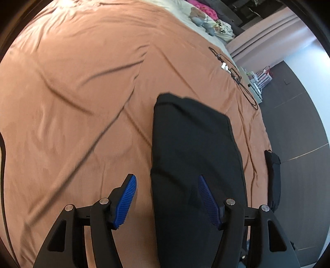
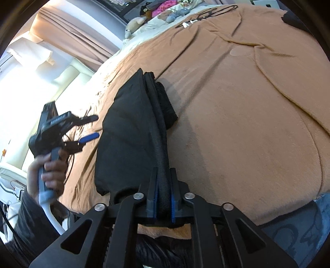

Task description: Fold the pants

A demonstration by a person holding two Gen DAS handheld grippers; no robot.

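The black pants [image 1: 191,148] lie as a long folded strip on the brown bedspread [image 1: 72,92]. My left gripper [image 1: 167,183] is open and empty, its blue pads either side of the strip's near end, above it. In the right wrist view the pants [image 2: 127,127] hang from my right gripper [image 2: 164,181], which is shut on their thick gathered edge. The left gripper [image 2: 90,127] shows there too, open, held in a hand to the left of the pants.
Black cables [image 1: 233,72] lie on the bed at the far right edge. Stuffed toys and clothes [image 1: 206,18] sit at the head of the bed. A black item [image 1: 274,177] hangs off the bed's right edge. A dark floor [image 1: 295,123] lies to the right.
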